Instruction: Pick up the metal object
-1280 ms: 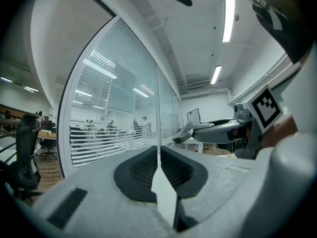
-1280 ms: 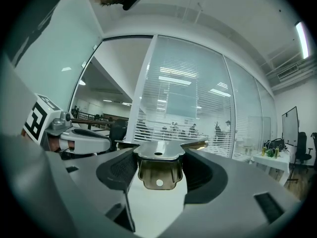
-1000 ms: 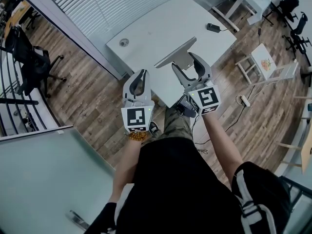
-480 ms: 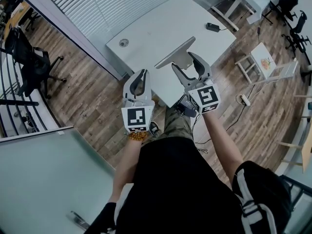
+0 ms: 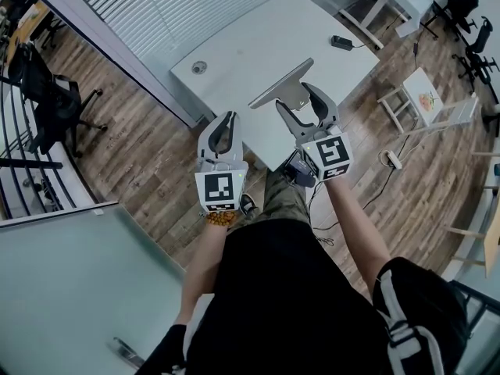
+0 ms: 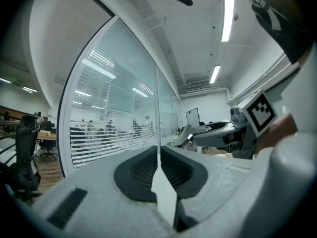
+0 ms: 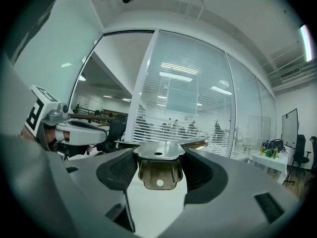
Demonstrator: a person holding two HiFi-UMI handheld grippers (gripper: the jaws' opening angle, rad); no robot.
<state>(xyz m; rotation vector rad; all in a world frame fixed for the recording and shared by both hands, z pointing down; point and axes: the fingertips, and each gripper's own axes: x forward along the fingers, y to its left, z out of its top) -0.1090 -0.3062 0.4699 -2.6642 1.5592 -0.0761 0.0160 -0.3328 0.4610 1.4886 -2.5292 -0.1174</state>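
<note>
The metal object (image 5: 280,86) is a long flat bar with a short bracket plate at its middle. It hangs above the white table's (image 5: 250,41) near edge. My right gripper (image 5: 294,100) is shut on the plate, and the bar sticks out to both sides. In the right gripper view the plate (image 7: 158,168) with its two holes sits clamped between the dark pads (image 7: 118,168). My left gripper (image 5: 226,120) is shut on nothing, left of the right one and over the wooden floor. In the left gripper view its fingertips (image 6: 159,152) meet, and the metal object (image 6: 184,134) shows beyond.
A round grommet (image 5: 199,68) and a small black device (image 5: 341,44) lie on the table. A slatted glass partition (image 5: 180,2) runs behind it. Black office chairs (image 5: 47,104) stand at left, a white stool (image 5: 422,100) and a power strip (image 5: 389,161) at right.
</note>
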